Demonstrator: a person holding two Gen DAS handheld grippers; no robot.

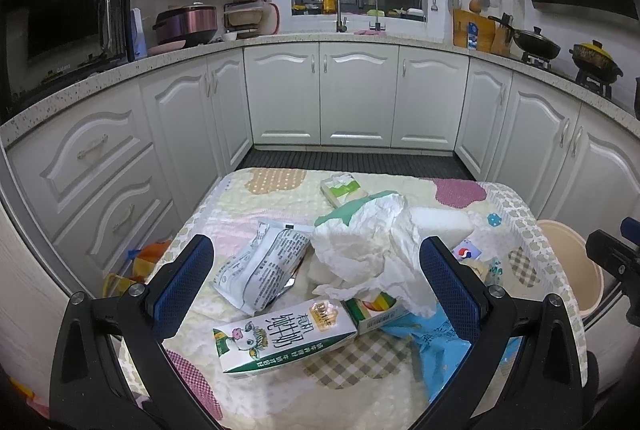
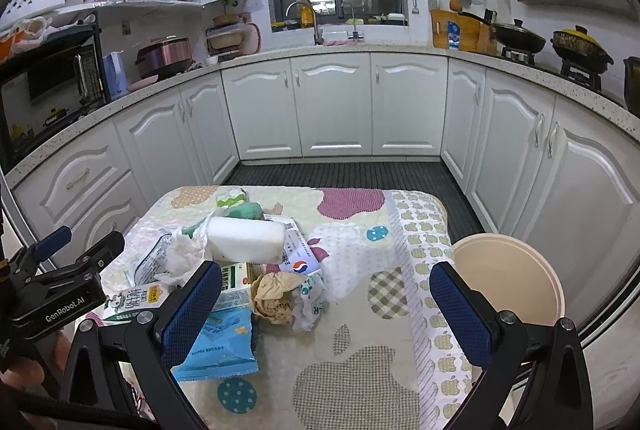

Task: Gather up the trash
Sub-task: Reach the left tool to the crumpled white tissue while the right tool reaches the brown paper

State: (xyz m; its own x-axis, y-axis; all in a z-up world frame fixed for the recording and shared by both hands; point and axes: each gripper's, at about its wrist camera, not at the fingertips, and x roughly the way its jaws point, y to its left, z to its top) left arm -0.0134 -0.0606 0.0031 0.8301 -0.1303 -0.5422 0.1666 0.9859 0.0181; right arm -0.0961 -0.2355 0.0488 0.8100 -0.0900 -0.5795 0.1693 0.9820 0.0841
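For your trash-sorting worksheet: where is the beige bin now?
In the right wrist view, the beige bin stands on the floor at the table's right edge.

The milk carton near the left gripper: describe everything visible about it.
The milk carton is a slim rectangular paperboard box, white with green edging, a cartoon cow and large Chinese characters. It lies on its side on the patterned tablecloth, looking intact. One end touches a small green-and-white box. The open left gripper hovers over it without touching.

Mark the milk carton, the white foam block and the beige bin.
milk carton (image 1: 280, 340): left wrist view, printed side face.
white foam block (image 2: 245, 240): right wrist view, front face.
beige bin (image 2: 505, 272): right wrist view, inner wall.
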